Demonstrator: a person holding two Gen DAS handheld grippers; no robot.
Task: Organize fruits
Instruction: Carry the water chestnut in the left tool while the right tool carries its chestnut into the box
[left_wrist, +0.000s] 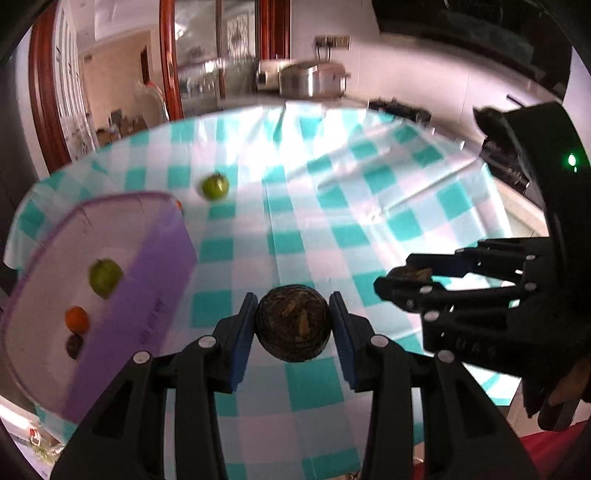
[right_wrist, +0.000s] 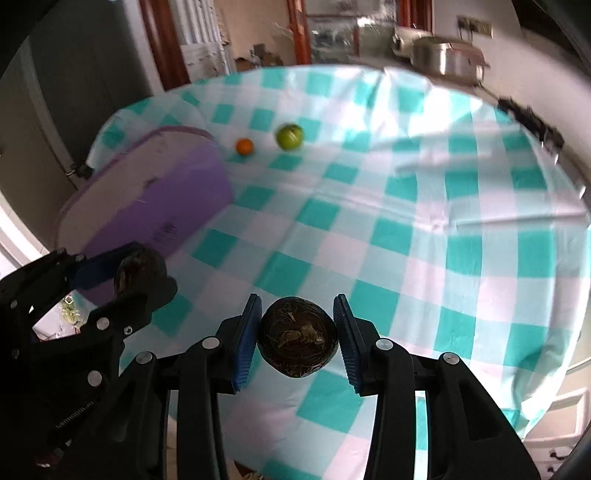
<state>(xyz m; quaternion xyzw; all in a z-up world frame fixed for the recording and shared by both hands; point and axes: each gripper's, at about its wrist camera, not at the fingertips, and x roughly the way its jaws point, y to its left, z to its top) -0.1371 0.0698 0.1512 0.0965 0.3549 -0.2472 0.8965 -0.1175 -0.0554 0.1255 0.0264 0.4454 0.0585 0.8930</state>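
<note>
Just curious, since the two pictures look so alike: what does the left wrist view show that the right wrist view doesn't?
Only the left wrist view looks into the purple bin: a green fruit, an orange one and a dark one inside.

Only the right wrist view clearly shows a small orange fruit on the cloth.

Both show the checked tablecloth, a loose green fruit, and each tool gripping a dark round fruit.

A table (right_wrist: 424, 221) is wearing a creased teal-and-white checked cloth (left_wrist: 332, 206). A purple box (right_wrist: 155, 195) is sitting on it at the left. Just beyond the box's far corner, a small orange (right_wrist: 244, 146) is lying on the cloth, and a green apple (right_wrist: 290, 136) is resting just to its right.
</note>
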